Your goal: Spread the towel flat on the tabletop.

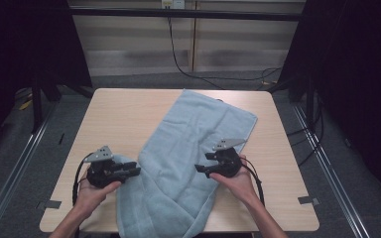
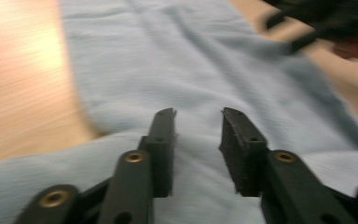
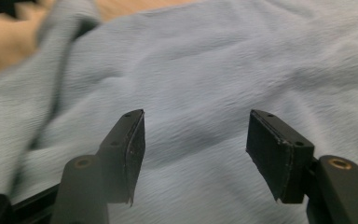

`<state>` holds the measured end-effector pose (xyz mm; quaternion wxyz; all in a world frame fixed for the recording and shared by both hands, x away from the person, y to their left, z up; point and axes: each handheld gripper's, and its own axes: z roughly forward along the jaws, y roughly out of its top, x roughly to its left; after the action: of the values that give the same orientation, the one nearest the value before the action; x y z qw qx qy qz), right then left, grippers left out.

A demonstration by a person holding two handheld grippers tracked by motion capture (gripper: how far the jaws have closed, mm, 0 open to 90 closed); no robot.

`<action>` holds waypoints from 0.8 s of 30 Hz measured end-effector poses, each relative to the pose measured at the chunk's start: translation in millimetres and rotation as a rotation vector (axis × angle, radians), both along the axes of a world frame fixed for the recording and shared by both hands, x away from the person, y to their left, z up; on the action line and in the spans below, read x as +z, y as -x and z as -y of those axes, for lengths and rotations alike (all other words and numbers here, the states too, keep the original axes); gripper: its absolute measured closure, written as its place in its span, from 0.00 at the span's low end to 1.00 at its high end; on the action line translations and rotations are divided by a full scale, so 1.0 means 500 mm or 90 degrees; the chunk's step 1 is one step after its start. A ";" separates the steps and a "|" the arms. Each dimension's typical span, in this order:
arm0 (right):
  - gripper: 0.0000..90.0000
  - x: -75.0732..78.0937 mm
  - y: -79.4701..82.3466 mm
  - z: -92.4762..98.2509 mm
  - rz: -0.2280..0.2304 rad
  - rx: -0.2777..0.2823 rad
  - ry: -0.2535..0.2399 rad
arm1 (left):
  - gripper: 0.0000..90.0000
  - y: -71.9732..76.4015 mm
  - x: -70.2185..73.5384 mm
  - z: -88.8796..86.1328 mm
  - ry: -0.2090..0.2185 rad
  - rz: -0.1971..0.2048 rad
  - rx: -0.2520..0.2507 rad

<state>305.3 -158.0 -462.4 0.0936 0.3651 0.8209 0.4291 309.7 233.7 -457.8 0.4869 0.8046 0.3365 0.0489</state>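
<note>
A light blue towel [image 1: 188, 148] lies crumpled and slanted across the wooden table [image 1: 124, 114], from the far right corner down over the near edge. My left gripper [image 1: 134, 172] hovers at the towel's left border, jaws pointing right. In the left gripper view its jaws [image 2: 198, 112] stand apart over the towel [image 2: 191, 60] with nothing between the pads. My right gripper [image 1: 201, 170] sits at the towel's right border, pointing left. In the right gripper view it [image 3: 198, 114] is wide open just above the cloth [image 3: 205, 60]. The right gripper [image 2: 307, 23] also shows at the top right of the left gripper view.
Bare tabletop lies left of the towel and along the far edge. Grey tape marks [image 1: 53, 204] [image 1: 308, 200] sit near the front corners. Dark frame posts flank the table, and a black cable [image 1: 178, 59] runs over the floor behind it.
</note>
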 end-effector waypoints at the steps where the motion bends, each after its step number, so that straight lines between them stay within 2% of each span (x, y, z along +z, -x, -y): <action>1: 0.42 0.002 0.018 -0.001 -0.002 0.009 -0.011 | 0.68 -0.009 -0.001 -0.007 0.002 -0.002 0.006; 3: 0.43 0.003 0.047 -0.012 -0.015 0.027 -0.039 | 0.64 -0.029 -0.007 -0.024 -0.001 0.004 0.031; 4: 0.45 0.002 0.058 -0.020 -0.018 0.043 -0.040 | 0.61 -0.039 -0.012 -0.034 -0.005 0.007 0.046; 6: 0.46 -0.001 0.088 -0.047 -0.026 0.079 -0.040 | 0.55 -0.051 -0.021 -0.049 -0.001 -0.011 0.050; 9: 0.49 -0.013 0.123 -0.084 -0.055 0.129 -0.063 | 0.48 -0.060 -0.035 -0.062 -0.030 -0.009 0.060; 14: 0.52 -0.047 0.147 -0.141 -0.086 0.201 -0.032 | 0.46 -0.061 -0.065 -0.059 -0.067 -0.036 0.053; 15: 0.56 -0.050 0.148 -0.145 -0.090 0.202 -0.033 | 0.50 -0.059 -0.072 -0.056 -0.080 -0.044 0.048; 16: 0.63 -0.054 0.148 -0.150 -0.095 0.212 -0.033 | 0.60 -0.055 -0.077 -0.054 -0.095 -0.045 0.037; 17: 0.74 -0.056 0.150 -0.153 -0.092 0.220 -0.029 | 0.74 -0.048 -0.081 -0.052 -0.111 -0.041 0.029; 18: 0.85 -0.055 0.153 -0.152 -0.084 0.227 -0.023 | 0.86 -0.043 -0.082 -0.051 -0.117 -0.040 0.024; 19: 0.89 -0.053 0.154 -0.150 -0.080 0.225 -0.025 | 0.92 -0.036 -0.080 -0.051 -0.116 -0.039 0.016; 20: 0.92 -0.047 0.153 -0.144 -0.076 0.218 -0.027 | 0.99 -0.027 -0.075 -0.053 -0.107 -0.039 0.008; 21: 0.94 -0.039 0.152 -0.136 -0.066 0.211 -0.033 | 1.00 -0.018 -0.068 -0.056 -0.099 -0.036 0.003; 24: 0.95 -0.006 0.152 -0.100 -0.042 0.180 -0.054 | 1.00 0.016 -0.039 -0.069 -0.050 -0.021 -0.011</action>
<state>229.4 -107.8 -465.3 -0.0099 0.2632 0.8480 0.4599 301.7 268.5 -477.3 0.4499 0.8265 0.3355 0.0442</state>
